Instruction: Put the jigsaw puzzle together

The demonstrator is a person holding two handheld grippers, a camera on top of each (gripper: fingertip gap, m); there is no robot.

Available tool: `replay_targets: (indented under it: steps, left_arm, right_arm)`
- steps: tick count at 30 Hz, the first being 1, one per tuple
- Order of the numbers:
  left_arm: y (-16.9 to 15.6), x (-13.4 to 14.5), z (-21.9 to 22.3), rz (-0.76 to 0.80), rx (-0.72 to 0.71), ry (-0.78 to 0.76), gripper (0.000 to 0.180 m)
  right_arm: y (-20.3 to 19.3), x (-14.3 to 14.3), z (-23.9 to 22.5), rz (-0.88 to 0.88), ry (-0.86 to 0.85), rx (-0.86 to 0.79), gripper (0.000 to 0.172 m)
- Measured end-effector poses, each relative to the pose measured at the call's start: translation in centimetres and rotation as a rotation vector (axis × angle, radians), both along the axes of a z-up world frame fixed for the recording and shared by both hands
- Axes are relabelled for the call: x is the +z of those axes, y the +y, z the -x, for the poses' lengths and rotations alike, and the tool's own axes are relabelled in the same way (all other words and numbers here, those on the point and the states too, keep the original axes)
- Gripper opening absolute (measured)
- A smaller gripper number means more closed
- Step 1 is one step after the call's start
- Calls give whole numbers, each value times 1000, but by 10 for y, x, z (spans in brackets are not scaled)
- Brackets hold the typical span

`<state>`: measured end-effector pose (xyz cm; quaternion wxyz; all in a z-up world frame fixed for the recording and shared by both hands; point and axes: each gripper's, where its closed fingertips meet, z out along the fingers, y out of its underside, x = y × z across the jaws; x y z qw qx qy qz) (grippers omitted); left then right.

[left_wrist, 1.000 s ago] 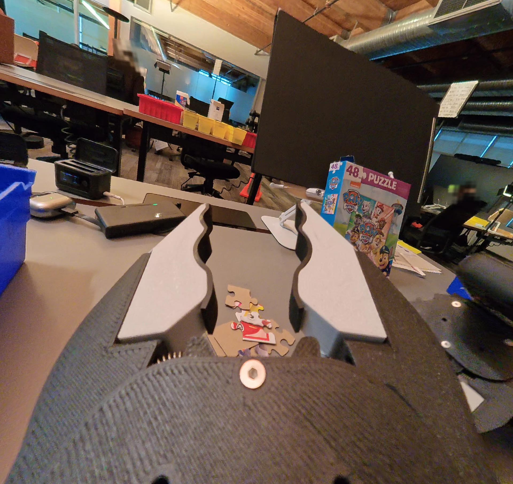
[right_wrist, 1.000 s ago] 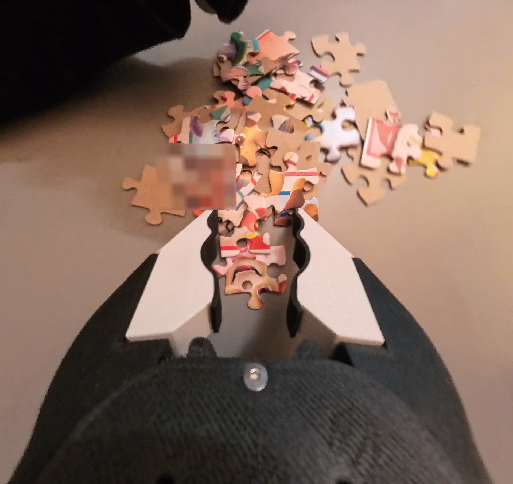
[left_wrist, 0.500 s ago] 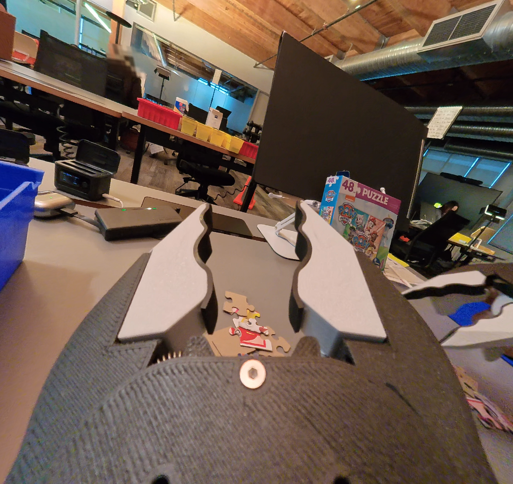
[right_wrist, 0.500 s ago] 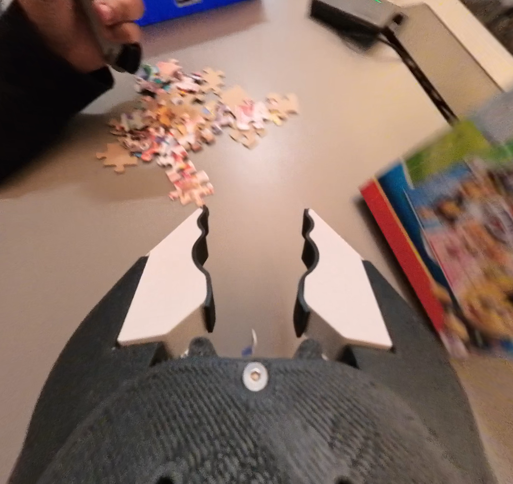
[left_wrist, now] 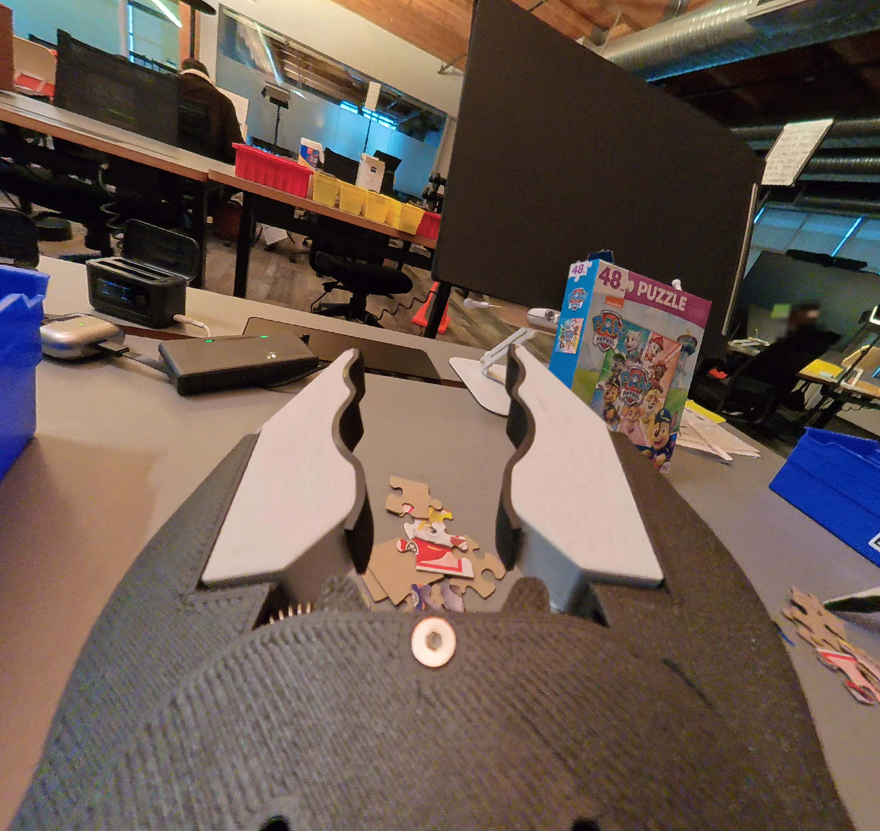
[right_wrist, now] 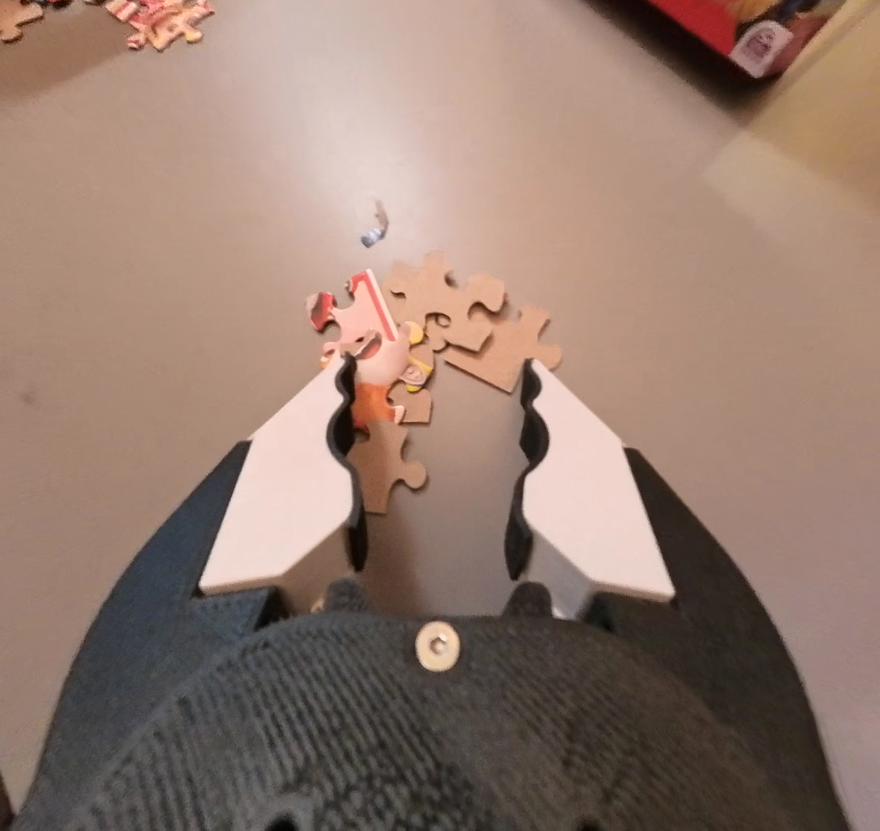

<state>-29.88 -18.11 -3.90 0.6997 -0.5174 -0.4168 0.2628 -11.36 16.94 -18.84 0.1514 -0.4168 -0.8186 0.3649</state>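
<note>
My right gripper (right_wrist: 435,370) wide, empty, over small puzzle-piece cluster (right_wrist: 443,332) on grey table (right_wrist: 190,189); left gripper (left_wrist: 433,370) wide, empty. Blurry view, pieces probably overlapping: closing risks pinching several.

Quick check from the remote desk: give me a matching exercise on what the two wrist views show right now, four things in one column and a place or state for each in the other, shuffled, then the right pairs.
Things:
1. Left gripper
2. Puzzle box
3. Black power bank
4. Small cluster of puzzle pieces

Places or states:
A. Lying on the grey table at the tips of the right gripper, whose fingers are open
B. Standing upright, right of the left gripper's fingers
C. Flat on the table with green lights lit
D. Open, nothing held, loose pieces on the table below it

Pairs: 1-D, 2-B, 3-C, 4-A
</note>
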Motion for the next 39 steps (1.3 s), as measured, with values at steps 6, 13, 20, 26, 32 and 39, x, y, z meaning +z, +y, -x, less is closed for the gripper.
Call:
replay_targets:
  steps: [6, 13, 20, 26, 32, 39]
  left_arm:
    - [1, -2, 0, 17, 4, -2, 59]
    - [-5, 1, 1, 0, 10, 4, 59]
    - [-8, 6, 1, -30, 6, 12, 58]
    - [-10, 10, 0, -43, 5, 20, 58]
    - [-13, 13, 0, -78, -3, 20, 58]
    - [-15, 13, 1, -76, 5, 20, 58]
  right_arm:
    - [-52, 0, 12, 21, -8, 117, 55]
    - [-138, 0, 29, 0, -38, 325, 52]
    - [-238, 0, 50, -21, -53, 515, 54]
    - [-273, 10, 65, -68, -21, 562, 61]
    - [-302, 39, 48, 3, 66, 705, 41]
    - [-329, 8, 39, -193, 95, 891, 25]
